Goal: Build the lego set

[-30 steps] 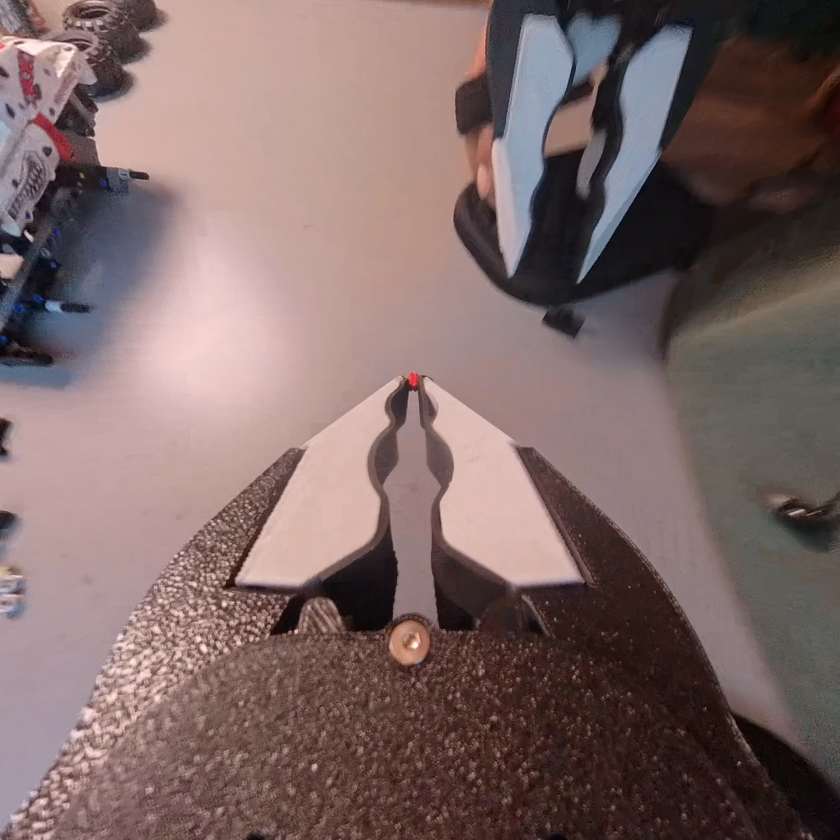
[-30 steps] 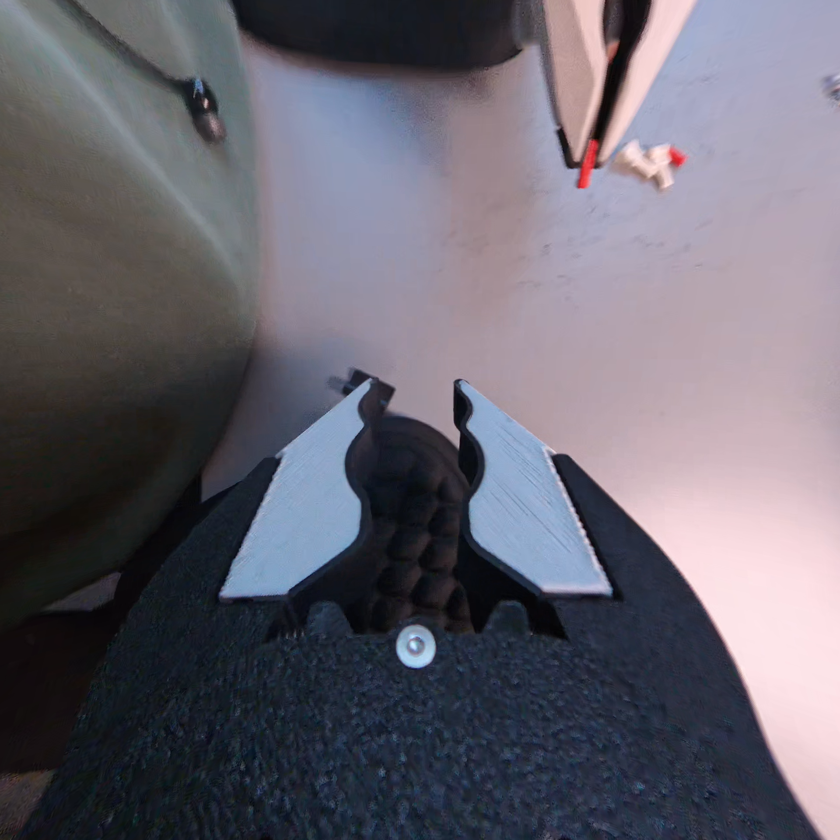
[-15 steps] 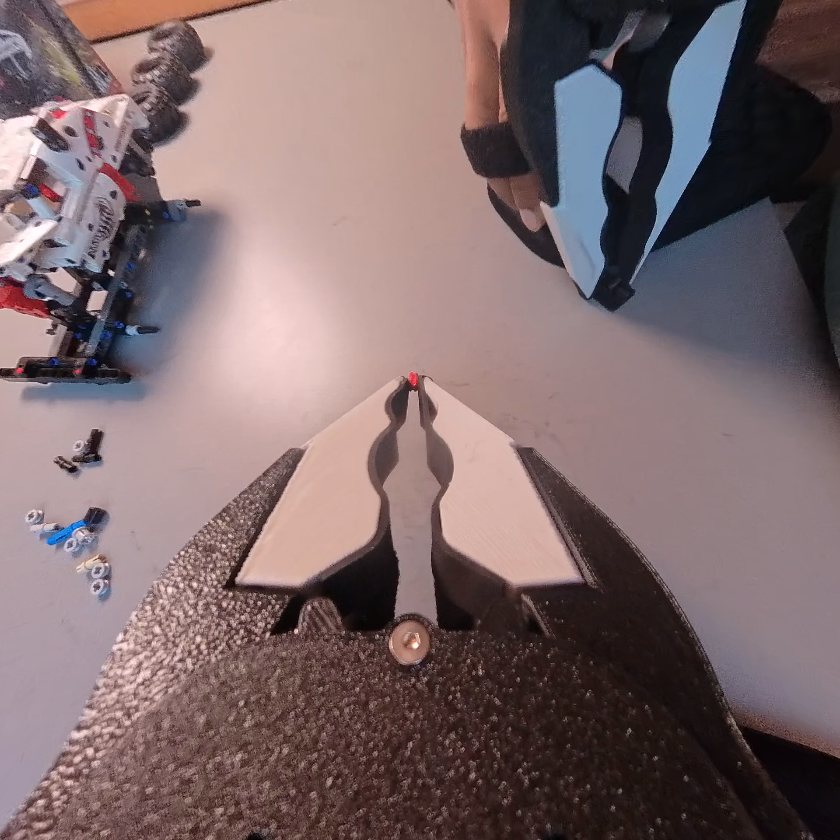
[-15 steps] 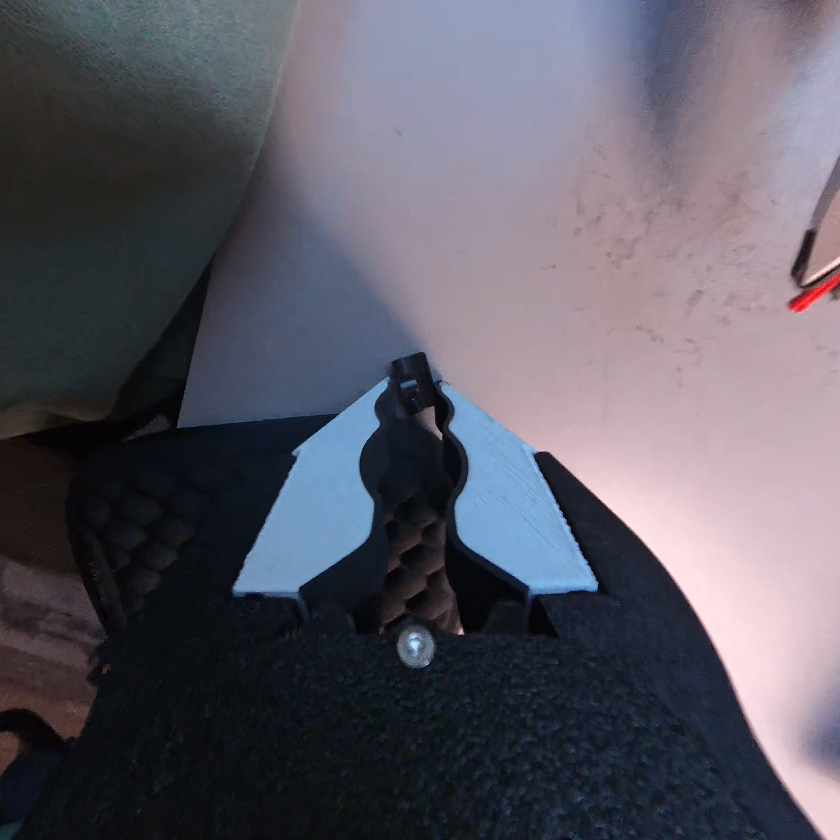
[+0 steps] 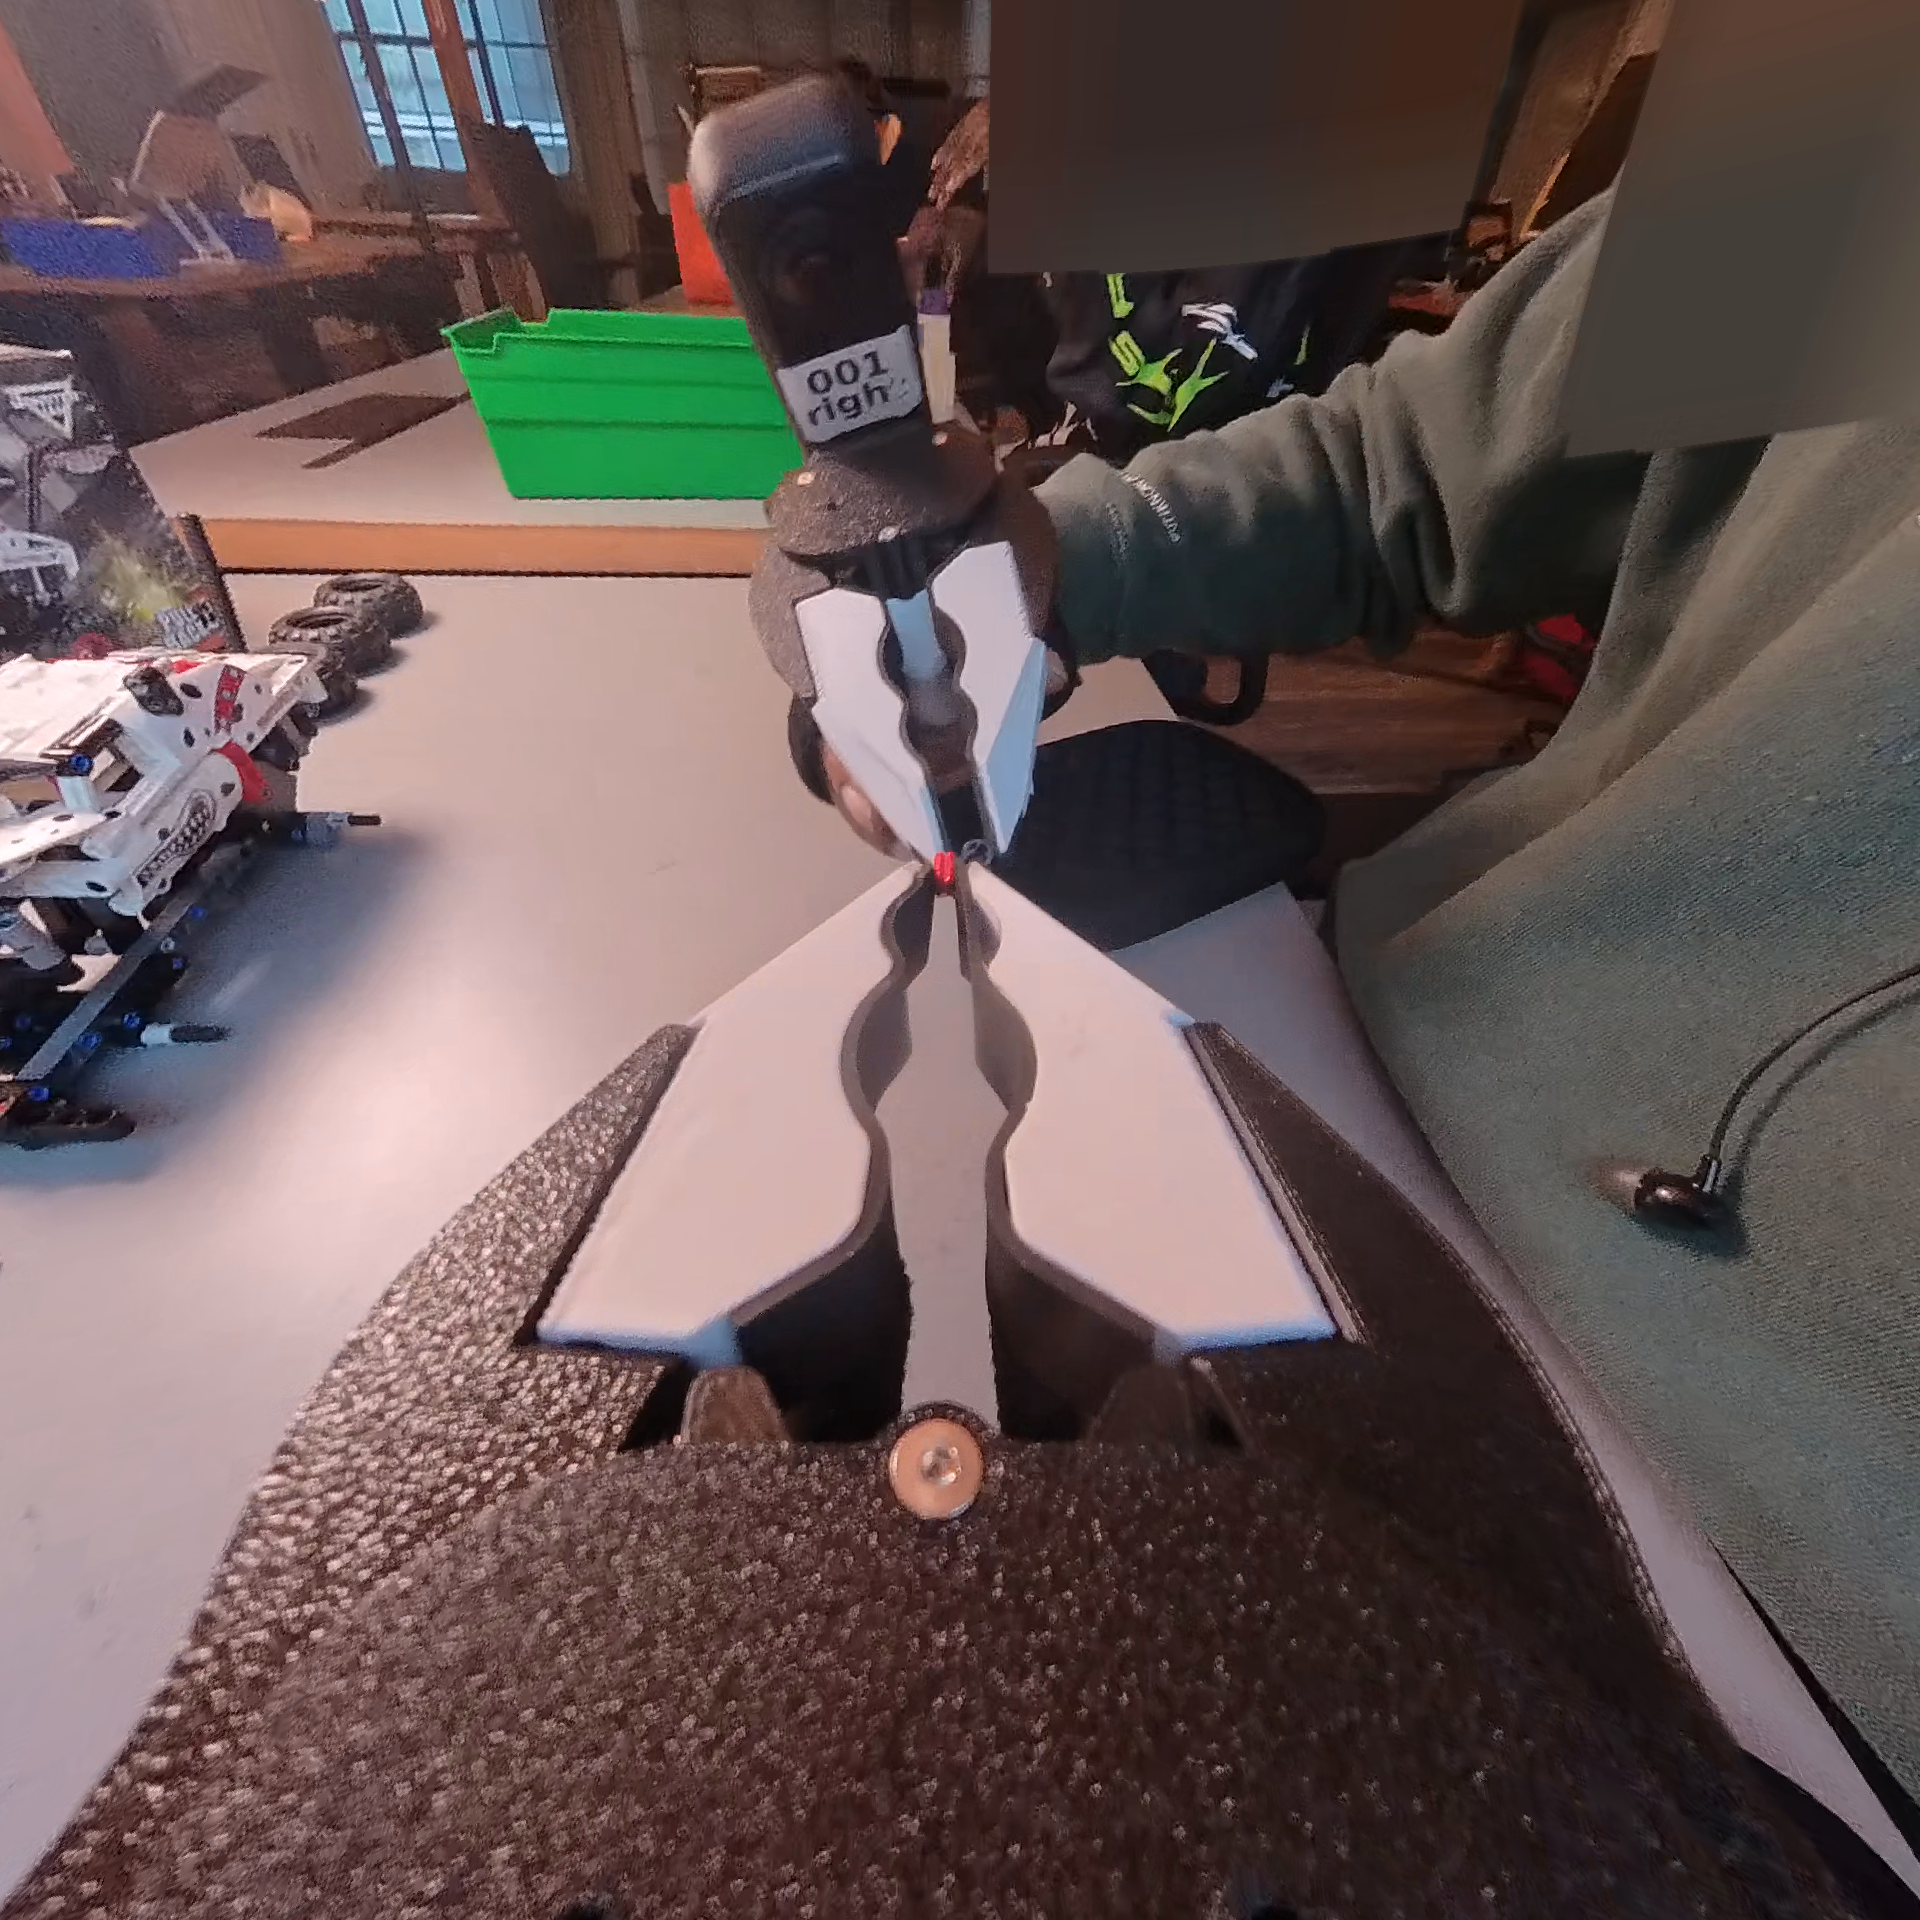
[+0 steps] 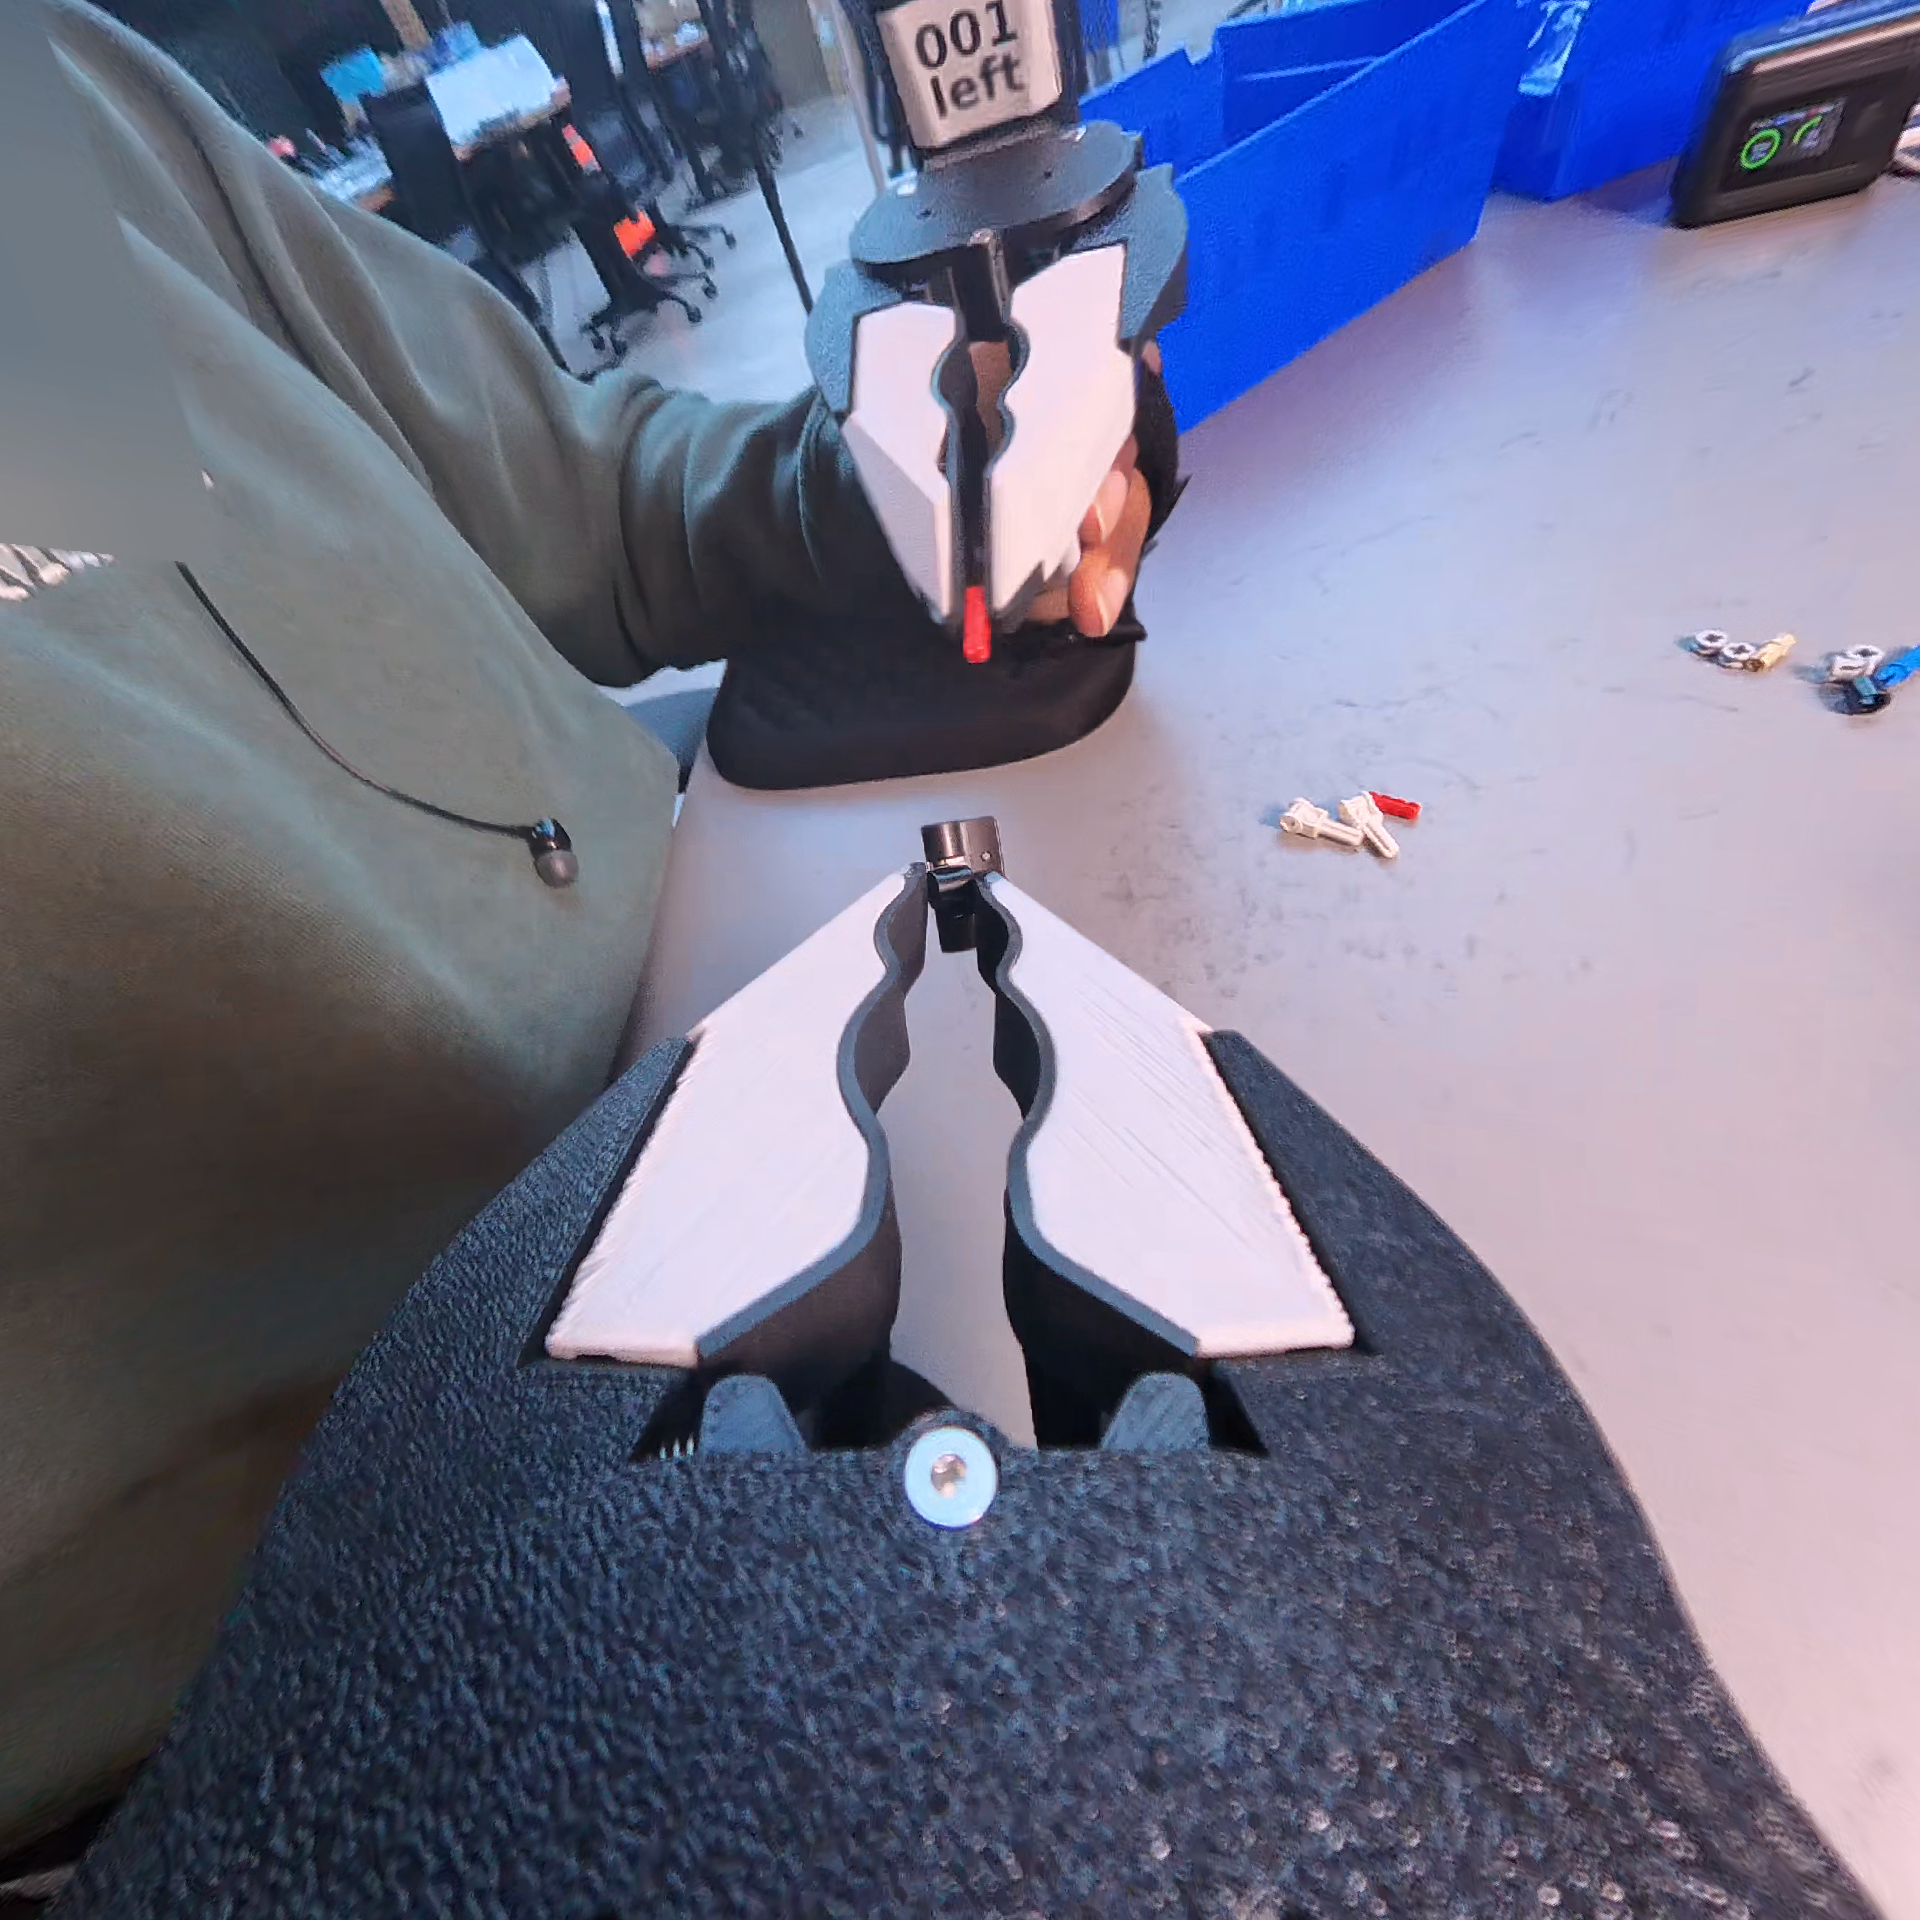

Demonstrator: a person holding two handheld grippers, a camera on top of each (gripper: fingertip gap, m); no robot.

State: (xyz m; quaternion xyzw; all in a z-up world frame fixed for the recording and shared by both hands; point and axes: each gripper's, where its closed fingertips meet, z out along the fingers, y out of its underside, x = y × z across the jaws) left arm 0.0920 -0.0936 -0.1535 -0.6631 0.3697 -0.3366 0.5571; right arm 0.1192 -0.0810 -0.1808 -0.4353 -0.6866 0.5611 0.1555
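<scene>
Both grippers are up off the table (image 5: pixel 582 790), facing each other tip to tip in front of the person's green hoodie (image 5: pixel 1662 831). Left gripper (image 5: pixel 943 871) is clenched on a red pin (image 5: pixel 943 869); from the right wrist view the pin (image 6: pixel 975 623) sticks out past the left gripper (image 6: pixel 971 608) tips, pointing down toward the right one. Right gripper (image 6: pixel 961 878) is pinched on a black connector (image 6: pixel 961 862), which pokes out beyond its tips (round end forward). In the left wrist view the right gripper (image 5: pixel 961 847) tips sit just beside the red pin; can't tell if pin and connector touch. The half-built truck (image 5: pixel 135 769), white with black spots, sits on the table at far left of the left view, black tires (image 5: pixel 348 623) in a row behind it, set's box (image 5: pixel 73 499) behind those. Loose parts lie on the table to the right in the right view: white and red pins (image 6: pixel 1345 821) near, a small cluster of grey, tan and blue bits (image 6: pixel 1797 660) farther out. Green bin (image 5: pixel 623 405) on the next table, blue bins (image 6: pixel 1351 177) past the left gripper.
</scene>
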